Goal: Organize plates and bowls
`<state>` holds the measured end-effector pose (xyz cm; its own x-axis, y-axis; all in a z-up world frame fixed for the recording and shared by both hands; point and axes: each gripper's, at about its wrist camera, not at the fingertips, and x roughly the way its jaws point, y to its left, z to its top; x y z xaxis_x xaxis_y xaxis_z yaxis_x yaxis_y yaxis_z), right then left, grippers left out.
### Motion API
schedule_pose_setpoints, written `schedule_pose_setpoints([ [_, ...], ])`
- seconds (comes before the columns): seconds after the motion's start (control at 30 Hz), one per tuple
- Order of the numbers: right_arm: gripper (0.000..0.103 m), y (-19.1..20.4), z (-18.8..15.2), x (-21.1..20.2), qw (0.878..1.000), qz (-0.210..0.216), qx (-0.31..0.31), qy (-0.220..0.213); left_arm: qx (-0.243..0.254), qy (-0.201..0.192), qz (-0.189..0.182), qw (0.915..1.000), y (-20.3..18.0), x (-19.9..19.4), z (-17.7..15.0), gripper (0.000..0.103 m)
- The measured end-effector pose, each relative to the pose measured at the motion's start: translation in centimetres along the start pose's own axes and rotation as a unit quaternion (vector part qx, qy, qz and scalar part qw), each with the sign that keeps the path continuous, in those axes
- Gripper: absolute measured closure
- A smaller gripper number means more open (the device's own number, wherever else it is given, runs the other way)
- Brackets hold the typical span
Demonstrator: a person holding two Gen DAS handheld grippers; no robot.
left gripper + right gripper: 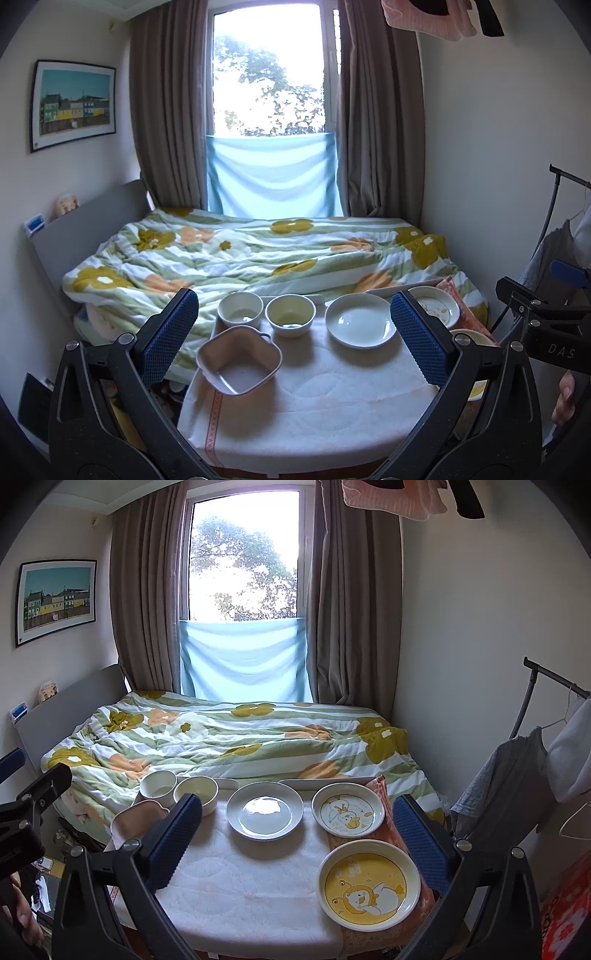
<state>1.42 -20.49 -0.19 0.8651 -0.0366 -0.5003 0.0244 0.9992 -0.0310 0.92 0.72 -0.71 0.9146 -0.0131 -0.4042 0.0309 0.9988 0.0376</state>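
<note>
Daylight is pouring through the window (pixel 267 74) behind a bed with a flowered quilt (pixel 258 254), and in front of it a small table (pixel 236 890) under a white cloth is carrying all the crockery. Both grippers are hovering above its near edge, holding nothing: the left gripper (pixel 293 339) is standing with its blue pads wide apart, and the right gripper (pixel 297 842) is doing likewise.

Along the far edge, two round bowls, one white (pixel 240 309) and one cream (pixel 290 314), are sitting just beside each other, with a squarish pink dish (pixel 238 360) in front of them at the table's left edge. A plain white plate (pixel 264 809) is lying mid-table.

These pieces are looking like glazed ceramic: stiff, probably weighty, slick and liable to chip, so I would be pinching each across its rim, one pad inside and one outside, and lowering gently when stacking.

Only the right wrist view is showing the two duck-patterned plates fully, the white one (pixel 348 809) behind the yellow one (pixel 369 884); the left view is hiding them largely behind its own finger, yet is showing the pink dish whole
</note>
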Motion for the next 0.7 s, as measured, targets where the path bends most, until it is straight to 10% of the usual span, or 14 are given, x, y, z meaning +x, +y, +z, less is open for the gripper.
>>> schedule_pose_setpoints([
  [0.7,0.000,0.04,0.01,0.00,1.000,-0.001,-0.004,-0.006,-0.004,-0.006,-0.010,0.9999,0.42,-0.40,-0.17,0.000],
])
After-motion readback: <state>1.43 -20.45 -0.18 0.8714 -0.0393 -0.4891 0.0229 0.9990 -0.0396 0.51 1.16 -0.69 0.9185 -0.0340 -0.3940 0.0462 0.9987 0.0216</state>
